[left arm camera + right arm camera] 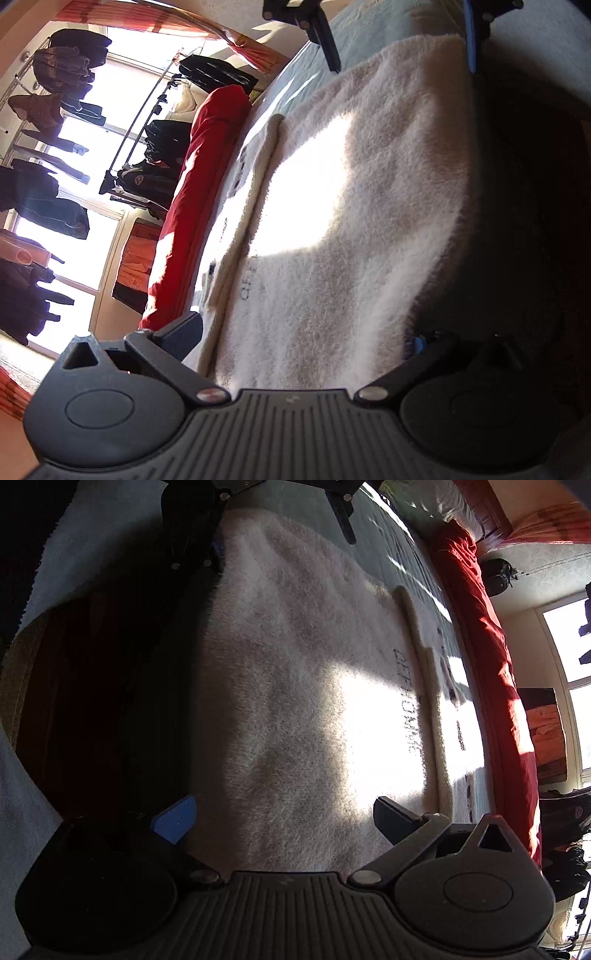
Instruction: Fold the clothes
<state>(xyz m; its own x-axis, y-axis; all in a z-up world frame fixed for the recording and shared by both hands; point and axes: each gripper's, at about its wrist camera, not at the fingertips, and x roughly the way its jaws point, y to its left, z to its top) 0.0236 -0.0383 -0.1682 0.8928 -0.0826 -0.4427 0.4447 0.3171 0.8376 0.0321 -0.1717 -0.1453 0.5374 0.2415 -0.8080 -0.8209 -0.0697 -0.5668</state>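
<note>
Two grippers facing across fuzzy cream garment (332, 221) lying on bed (388, 22): left gripper (306, 339) and right gripper (284, 816) both gaping, straddling opposite edges; red blanket (199, 192) lying alongside.

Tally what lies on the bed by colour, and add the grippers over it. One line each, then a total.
White fluffy garment: 1
Dark garment beside it: 1
Red blanket along the far edge: 1
Grippers, jaws open, one at each end of the white garment: 2, left gripper and right gripper
Total: 5
</note>
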